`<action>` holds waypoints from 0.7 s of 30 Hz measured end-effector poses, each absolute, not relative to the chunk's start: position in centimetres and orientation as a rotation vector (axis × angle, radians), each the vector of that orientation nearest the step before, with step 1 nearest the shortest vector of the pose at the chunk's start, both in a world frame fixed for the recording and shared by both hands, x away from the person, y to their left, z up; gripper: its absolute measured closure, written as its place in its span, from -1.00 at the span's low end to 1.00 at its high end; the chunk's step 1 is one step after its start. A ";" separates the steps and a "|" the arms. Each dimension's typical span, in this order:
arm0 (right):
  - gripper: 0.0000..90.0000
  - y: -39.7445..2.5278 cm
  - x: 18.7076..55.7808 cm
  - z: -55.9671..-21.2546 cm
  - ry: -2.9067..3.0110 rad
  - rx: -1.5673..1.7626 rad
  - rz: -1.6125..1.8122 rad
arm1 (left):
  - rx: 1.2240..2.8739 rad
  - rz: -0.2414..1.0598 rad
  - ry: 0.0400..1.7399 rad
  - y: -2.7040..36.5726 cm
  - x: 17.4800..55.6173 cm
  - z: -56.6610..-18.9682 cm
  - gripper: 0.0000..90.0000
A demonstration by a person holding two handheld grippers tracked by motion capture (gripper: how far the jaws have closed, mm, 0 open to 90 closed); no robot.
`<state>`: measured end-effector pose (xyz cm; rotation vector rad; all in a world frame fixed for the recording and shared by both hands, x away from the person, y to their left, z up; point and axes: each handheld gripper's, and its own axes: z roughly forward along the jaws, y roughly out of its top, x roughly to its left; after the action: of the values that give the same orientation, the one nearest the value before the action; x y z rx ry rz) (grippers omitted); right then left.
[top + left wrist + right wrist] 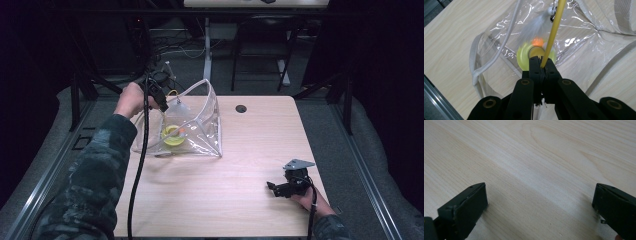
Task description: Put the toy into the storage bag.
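The left tongs (543, 65) were clamped tight on a thin yellow rod (552, 32), held above the open mouth of a clear plastic bag (202, 127) that stood on the bench (250, 165). The rod was probably pinched near its end so that whatever hung from it could be lowered inside. A yellow ring (173, 135) lay in the bag, on its bottom, towards the left side.

In the left gripper view, a white feathery tuft (534, 23) and a small bell-like bead were seen at the rod's far end, with an orange spot blurred over the ring; none of that could be made out from the high view. What the high view added was the spacing: the right tongs (274, 187) were rested well apart from the bag, near the bench's right front corner, likely parked out of the way.

In the right gripper view the jaws were spread wide over bare wood, with nothing held.
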<state>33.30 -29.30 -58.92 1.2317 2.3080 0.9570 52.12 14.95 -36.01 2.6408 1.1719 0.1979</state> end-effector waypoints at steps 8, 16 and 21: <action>-1.00 -29.3 33.3 -58.9 2.308 1.232 0.957 | 2.643 0.182 1.192 15.3 52.2 -37.2 0.95; -1.00 -29.3 33.3 -58.9 2.307 1.231 0.959 | 2.595 0.158 1.198 15.7 52.0 -37.1 0.91; -1.00 -29.3 33.3 -58.9 2.308 1.231 0.958 | 2.557 0.174 1.177 15.9 51.4 -36.4 0.72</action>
<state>33.30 -29.30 -58.92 1.2315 2.3077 0.9585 51.36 15.88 -36.41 2.5574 1.1771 0.1744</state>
